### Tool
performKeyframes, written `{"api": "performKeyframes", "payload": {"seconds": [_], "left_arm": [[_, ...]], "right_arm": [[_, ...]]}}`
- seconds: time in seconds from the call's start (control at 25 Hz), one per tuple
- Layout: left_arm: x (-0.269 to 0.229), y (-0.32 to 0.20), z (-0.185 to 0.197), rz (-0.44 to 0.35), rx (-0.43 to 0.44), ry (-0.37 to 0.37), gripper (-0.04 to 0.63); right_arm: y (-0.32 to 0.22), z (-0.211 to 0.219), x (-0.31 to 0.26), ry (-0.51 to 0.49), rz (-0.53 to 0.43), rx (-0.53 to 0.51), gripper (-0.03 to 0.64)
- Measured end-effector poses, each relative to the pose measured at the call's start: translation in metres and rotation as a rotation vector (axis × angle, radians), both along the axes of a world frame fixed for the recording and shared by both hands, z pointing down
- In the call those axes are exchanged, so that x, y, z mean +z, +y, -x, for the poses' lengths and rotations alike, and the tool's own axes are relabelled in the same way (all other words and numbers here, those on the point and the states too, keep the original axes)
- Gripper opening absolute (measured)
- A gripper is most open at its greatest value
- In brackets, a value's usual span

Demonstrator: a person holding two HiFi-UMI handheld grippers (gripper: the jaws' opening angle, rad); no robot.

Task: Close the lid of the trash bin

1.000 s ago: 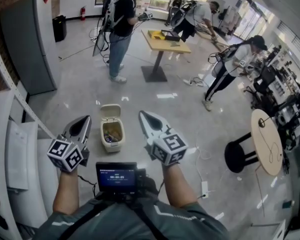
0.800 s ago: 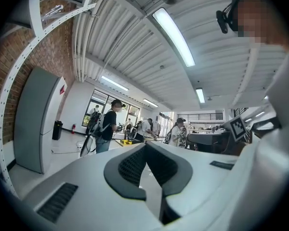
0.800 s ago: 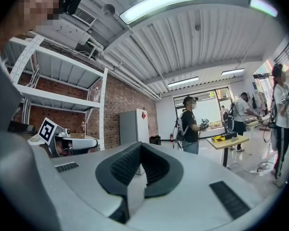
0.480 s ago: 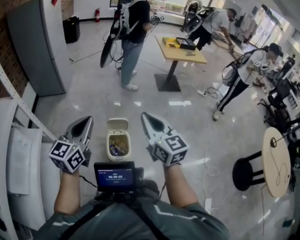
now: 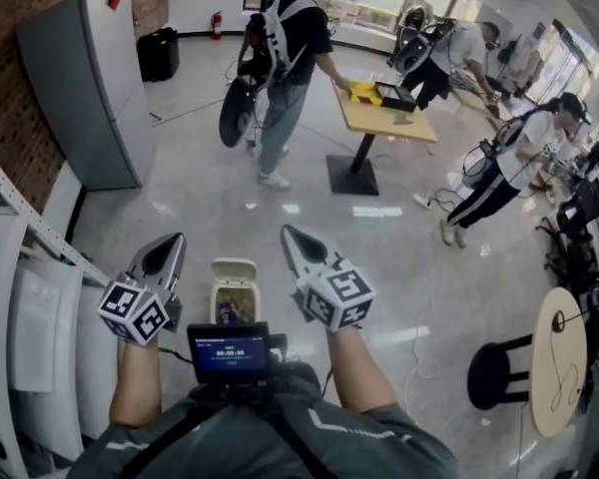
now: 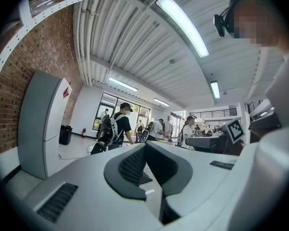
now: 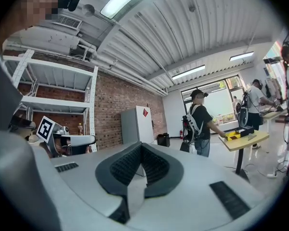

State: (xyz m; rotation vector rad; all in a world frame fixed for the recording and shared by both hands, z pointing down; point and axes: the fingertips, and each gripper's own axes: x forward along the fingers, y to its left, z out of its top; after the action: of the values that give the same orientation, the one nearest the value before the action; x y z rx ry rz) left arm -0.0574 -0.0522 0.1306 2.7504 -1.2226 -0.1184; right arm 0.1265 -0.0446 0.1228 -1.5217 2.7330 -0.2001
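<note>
Bin (image 5: 220, 302) is sitting on the floor, near, between left gripper (image 5: 163, 254) and right gripper (image 5: 299, 247), partly behind screen (image 5: 230, 352). Lid (image 5: 234, 270) is standing open at its far side. Both grippers are pinching closed on nothing and aiming level into the room, so probably neither is reaching yet.
</note>
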Motion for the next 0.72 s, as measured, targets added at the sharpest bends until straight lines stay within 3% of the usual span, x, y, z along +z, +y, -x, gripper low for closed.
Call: {"api": "performKeyframes", "payload": {"seconds": [0.28,0.72], "left_arm": [[0.015,-0.042,-0.025,0.019,-0.006,-0.027,-0.005],[0.027,-0.103,-0.017,0.076,-0.011,-0.04,-0.005]], "right_arm": [[-0.049,-0.012,0.012,0.002,0.012,-0.053,0.011],[-0.112,-0.001,0.024,-0.022,0.072,-0.043,0.011]]}}
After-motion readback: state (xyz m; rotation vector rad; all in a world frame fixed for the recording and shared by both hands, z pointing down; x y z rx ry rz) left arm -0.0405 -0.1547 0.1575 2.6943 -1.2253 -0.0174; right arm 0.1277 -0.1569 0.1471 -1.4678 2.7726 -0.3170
